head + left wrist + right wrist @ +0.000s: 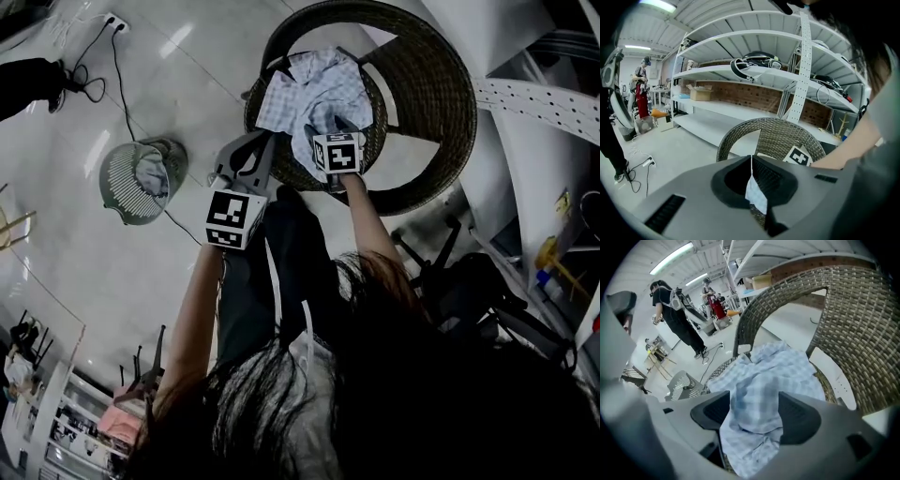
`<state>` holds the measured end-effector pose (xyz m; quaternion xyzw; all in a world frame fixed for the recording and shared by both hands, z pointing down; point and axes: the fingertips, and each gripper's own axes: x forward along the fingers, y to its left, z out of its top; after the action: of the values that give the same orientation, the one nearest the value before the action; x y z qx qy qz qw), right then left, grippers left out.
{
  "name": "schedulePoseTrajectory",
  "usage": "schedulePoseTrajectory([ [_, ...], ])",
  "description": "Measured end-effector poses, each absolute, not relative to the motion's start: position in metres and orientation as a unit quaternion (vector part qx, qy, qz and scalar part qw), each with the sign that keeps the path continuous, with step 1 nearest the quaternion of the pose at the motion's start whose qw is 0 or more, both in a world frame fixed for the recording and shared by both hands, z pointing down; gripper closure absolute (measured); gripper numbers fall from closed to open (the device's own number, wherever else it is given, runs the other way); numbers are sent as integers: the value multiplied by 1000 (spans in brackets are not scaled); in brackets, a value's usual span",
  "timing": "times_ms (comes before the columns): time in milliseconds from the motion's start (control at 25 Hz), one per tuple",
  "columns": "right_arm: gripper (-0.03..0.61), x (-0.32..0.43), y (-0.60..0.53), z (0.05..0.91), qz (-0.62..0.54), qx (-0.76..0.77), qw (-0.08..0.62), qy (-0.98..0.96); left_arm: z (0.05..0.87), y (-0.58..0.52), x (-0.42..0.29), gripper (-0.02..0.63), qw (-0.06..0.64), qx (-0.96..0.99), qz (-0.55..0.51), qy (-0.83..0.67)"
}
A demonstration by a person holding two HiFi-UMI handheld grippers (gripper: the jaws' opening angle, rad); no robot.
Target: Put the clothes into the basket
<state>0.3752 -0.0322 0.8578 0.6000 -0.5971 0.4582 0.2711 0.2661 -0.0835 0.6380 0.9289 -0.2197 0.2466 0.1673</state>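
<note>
- The right gripper is standing with its jaws spread wide over the pale blue and white checked cotton shirt. The shirt is lying heaped on the seat of the dark woven rattan tub chair.
- A raised fold of the shirt is sitting between the two black pads, but neither pad is pressing on it.
- That fold is running lengthwise away from the right gripper, along the line it is pointing. The pads are therefore facing the fold's two flanks, and closing them here would, I judge, be pinching it across its narrow way.
- The left gripper is showing its jaws closed together. A pale sliver of the shirt is caught between them, at what the head view suggests is the shirt's near left edge.
- The round pale green slatted plastic basket is standing on the glossy pale floor, well apart from the chair. In the head view it is lying off to the left, on the left gripper's side, with a greyish bundle inside it.
- Judging from this, the left gripper is the nearer one to the basket, so the carry will be going leftward and down from the seat.
- The shirt is spreading wide across the seat, so a loose end may be dragging over the chair's rim.
</note>
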Motion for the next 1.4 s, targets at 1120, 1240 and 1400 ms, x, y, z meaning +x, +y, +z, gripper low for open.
schedulePoseTrajectory([
  [1120,472,377,-26,903,566,543,254,-566,649,-80,210,594,192,911,238,-277],
  [1240,474,377,-26,875,558,554,209,-582,638,-78,200,594,188,908,243,-286],
  [1400,476,375,-28,828,542,559,169,-604,613,-78,189,594,184,907,229,-302],
])
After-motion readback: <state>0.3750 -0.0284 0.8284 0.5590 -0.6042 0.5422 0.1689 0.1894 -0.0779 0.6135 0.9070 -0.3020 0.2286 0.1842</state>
